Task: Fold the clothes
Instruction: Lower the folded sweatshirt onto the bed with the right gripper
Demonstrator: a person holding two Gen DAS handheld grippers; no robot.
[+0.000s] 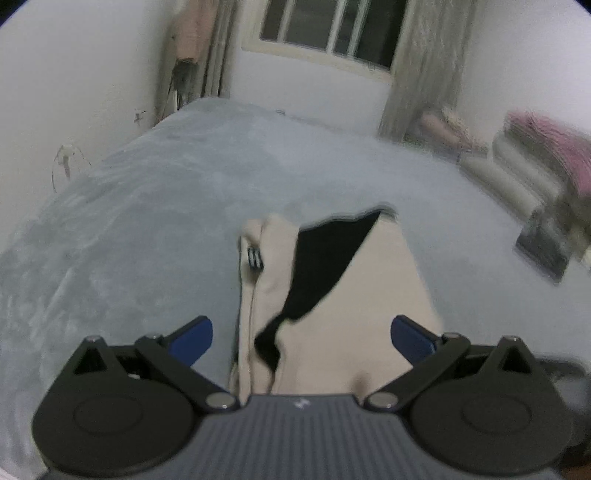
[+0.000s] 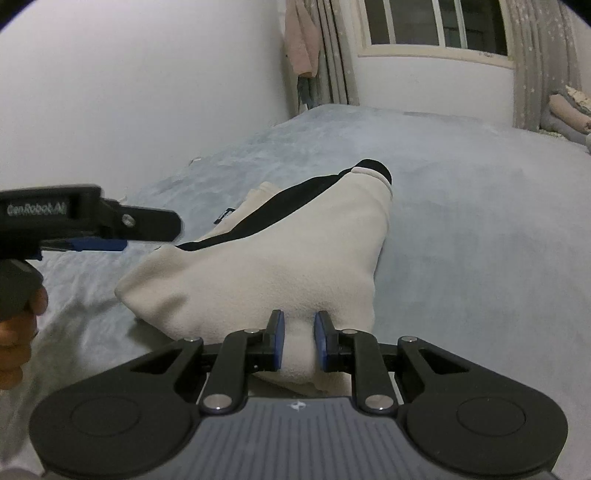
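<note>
Cream fleece garment with black trim: lay on the grey-blue bed, partly folded, near edge lifted. Right claw: blue pads pinched a fold of the cream fabric at its near edge. Left claw: fingers spread wide, holding nothing, above the garment's left side. Window and curtains beyond the bed.

Cream, black-trimmed garment bunched on bed
</note>
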